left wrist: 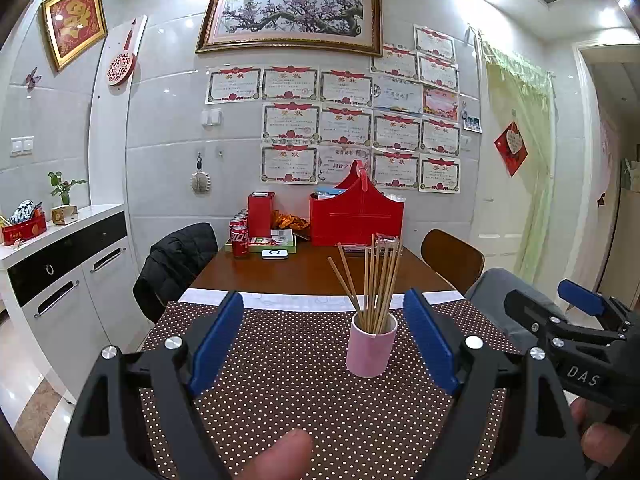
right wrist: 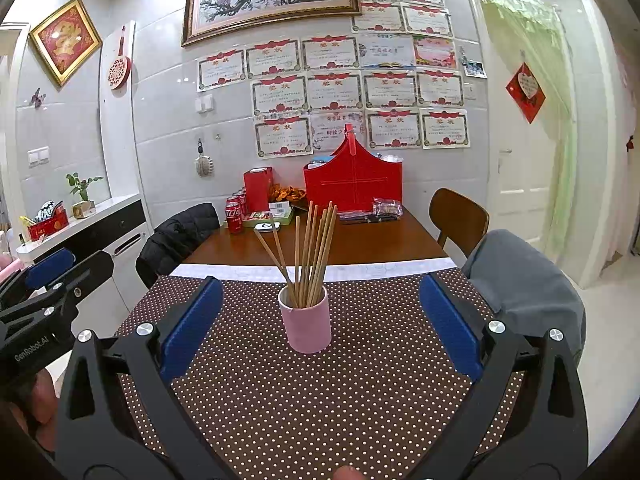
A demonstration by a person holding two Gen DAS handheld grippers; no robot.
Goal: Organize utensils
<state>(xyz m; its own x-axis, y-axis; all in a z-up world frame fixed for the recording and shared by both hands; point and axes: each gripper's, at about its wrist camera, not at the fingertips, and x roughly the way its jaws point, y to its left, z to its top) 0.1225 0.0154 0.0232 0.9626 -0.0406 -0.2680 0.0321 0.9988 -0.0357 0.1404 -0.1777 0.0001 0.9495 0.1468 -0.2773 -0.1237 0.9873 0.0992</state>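
Left claw (left wrist: 324,336) gapes wide, holding nothing; right claw (right wrist: 320,320) likewise, both side by side.

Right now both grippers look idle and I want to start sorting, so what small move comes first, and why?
Probably ease the right gripper forward toward the chopsticks standing in the pink cup. Both it and the left gripper are open and empty, short of the cup, and no utensils lie on the dotted tablecloth.

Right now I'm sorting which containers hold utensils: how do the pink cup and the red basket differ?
The pink cup is a small plain cylinder; the red basket is bigger, with peaked sides and a handle. The cup stands on the dotted cloth holding upright chopsticks; the basket sits on bare wood by the wall. Both stand upright.
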